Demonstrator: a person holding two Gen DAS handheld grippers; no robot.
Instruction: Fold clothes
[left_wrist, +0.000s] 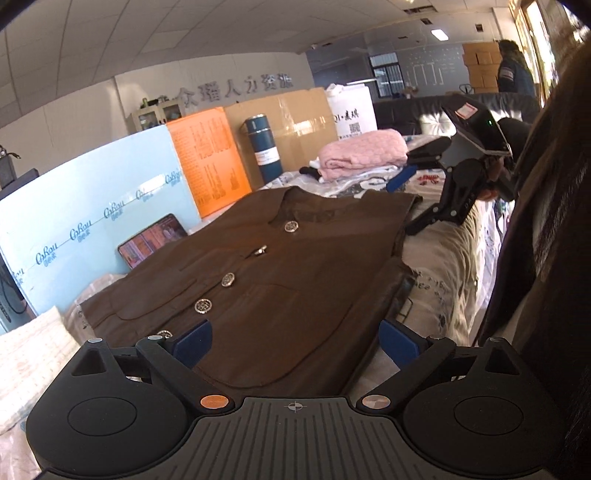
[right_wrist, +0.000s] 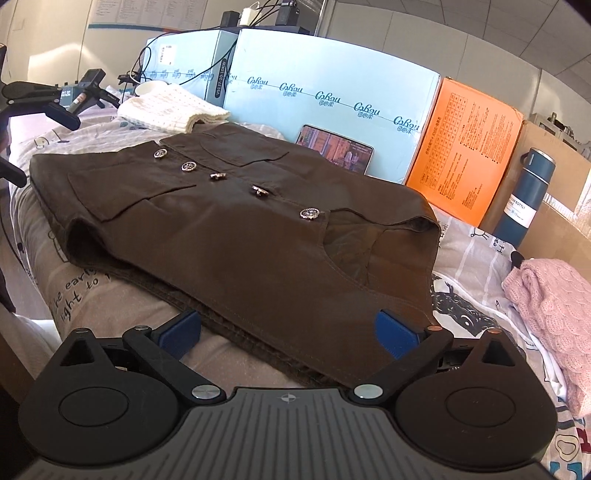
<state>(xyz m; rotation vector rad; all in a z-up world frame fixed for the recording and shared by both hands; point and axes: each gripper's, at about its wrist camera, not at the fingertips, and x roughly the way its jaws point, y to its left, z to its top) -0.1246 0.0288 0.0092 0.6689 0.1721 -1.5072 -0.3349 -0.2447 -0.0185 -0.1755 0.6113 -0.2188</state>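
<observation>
Brown buttoned vest (right_wrist: 240, 229) laid flat on printed bedsheet (right_wrist: 469, 295); soft, limp, prob. light. Best taken at shoulder/hem edges. Left gripper (left_wrist: 295, 343) & right gripper (right_wrist: 288, 332) spread wide, nothing held.

The vest's (left_wrist: 280, 280) near hem runs under the left gripper's body at 6 o'clock. In the right wrist view the pink knit (right_wrist: 554, 306) is cut off at 3 o'clock. The bottle's (right_wrist: 524, 195) label print is too small to read. The tablet's (left_wrist: 153, 238) screen is blurred.
</observation>
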